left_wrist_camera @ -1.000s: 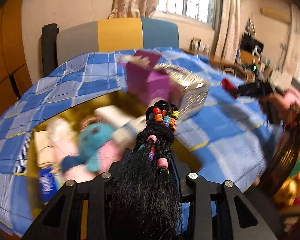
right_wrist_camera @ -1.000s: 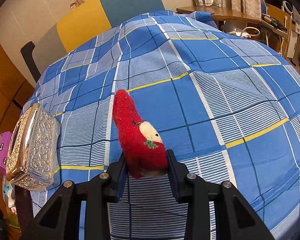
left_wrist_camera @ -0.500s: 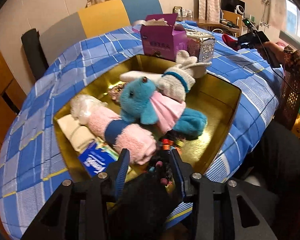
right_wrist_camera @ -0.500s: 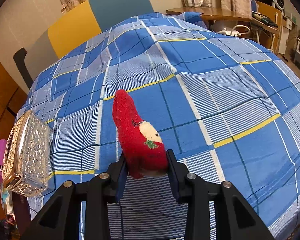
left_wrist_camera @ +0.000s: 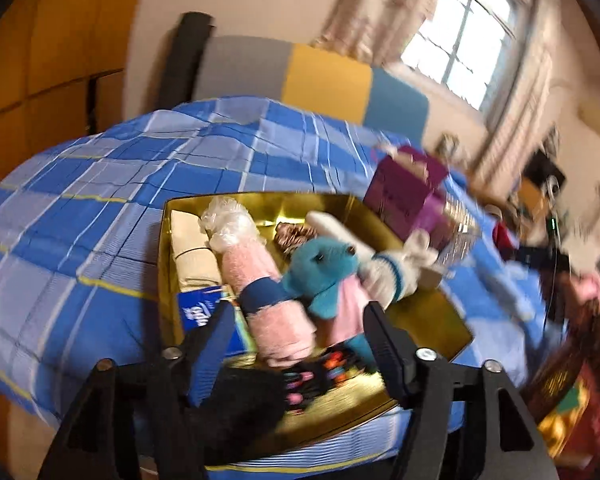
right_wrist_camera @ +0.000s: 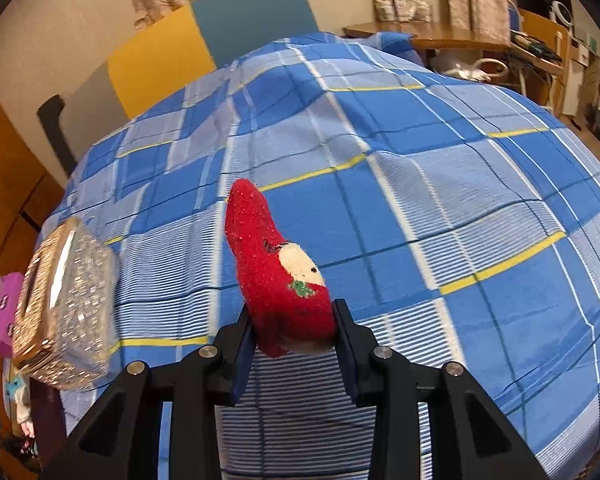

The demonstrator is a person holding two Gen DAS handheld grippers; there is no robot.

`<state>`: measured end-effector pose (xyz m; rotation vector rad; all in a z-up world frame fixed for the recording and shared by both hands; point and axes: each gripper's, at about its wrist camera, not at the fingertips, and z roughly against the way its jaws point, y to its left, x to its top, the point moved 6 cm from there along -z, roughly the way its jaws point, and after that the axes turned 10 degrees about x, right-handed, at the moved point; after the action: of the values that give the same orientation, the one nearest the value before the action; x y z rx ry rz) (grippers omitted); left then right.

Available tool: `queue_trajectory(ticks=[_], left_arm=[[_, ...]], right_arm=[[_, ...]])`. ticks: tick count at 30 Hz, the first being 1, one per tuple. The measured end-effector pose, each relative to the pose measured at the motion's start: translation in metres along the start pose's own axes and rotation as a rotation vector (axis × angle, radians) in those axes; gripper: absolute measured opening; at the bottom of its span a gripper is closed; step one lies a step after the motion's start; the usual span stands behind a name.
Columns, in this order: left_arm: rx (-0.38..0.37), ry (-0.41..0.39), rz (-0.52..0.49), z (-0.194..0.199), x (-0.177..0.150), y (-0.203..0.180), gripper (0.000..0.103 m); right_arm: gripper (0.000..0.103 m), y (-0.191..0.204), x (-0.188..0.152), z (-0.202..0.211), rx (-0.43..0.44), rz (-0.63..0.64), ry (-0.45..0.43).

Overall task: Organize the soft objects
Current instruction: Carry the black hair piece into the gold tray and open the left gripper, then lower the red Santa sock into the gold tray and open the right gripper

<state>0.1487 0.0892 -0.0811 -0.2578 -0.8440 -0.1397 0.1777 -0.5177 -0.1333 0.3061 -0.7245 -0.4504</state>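
1. Spreading apart, the left gripper has its jaws just opened, dropping the black beaded hairpiece at the gold tray's near edge.
2. Beyond it, a teal plush and a rolled pink towel already lie gathered inside.
3. Across the blue checked cloth, the right gripper stays clamped on a red sock, apparently awaiting its turn.

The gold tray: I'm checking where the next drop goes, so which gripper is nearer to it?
Left. The left gripper is open right over the gold tray, its jaws having just opened. The right gripper holds a red sock over the blue cloth, away from it.
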Motion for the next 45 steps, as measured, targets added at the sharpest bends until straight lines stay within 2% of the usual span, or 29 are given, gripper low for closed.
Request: queue_trajectory(ticks=[4, 7, 12, 16, 23, 27, 31, 36, 45], left_arm=[[-0.035, -0.043, 0.029, 0.011, -0.005, -0.025, 0.074], [-0.014, -0.056, 0.05, 0.015, -0.007, -0.034, 0.08], [0.072, -0.041, 0.064, 0.013, -0.012, -0.036, 0.09], [0.162, -0.042, 0.088, 0.011, -0.018, -0.03, 0.102], [0.343, -0.036, 0.072, 0.012, -0.023, -0.021, 0.103], [0.368, -0.022, 0.082, 0.013, -0.025, -0.016, 0.103], [0.393, -0.039, 0.063, 0.017, -0.021, -0.015, 0.103], [0.421, -0.056, 0.048, 0.024, -0.017, -0.016, 0.103], [0.418, -0.056, 0.079, 0.028, -0.013, -0.011, 0.103]], right_arm=[[0.036, 0.03, -0.008, 0.007, 0.06, 0.06, -0.027], [0.036, 0.06, -0.023, 0.014, 0.144, 0.101, -0.039], [0.036, 0.115, -0.06, 0.024, 0.263, 0.175, 0.004], [0.036, 0.17, -0.09, 0.034, 0.356, 0.248, 0.051], [0.036, 0.267, -0.139, 0.046, 0.488, 0.415, 0.124], [0.036, 0.309, -0.165, 0.046, 0.486, 0.53, 0.149], [0.036, 0.336, -0.189, 0.033, 0.4, 0.61, 0.181], [0.037, 0.347, -0.211, 0.016, 0.292, 0.68, 0.219], [0.037, 0.356, -0.219, -0.002, 0.207, 0.698, 0.231]])
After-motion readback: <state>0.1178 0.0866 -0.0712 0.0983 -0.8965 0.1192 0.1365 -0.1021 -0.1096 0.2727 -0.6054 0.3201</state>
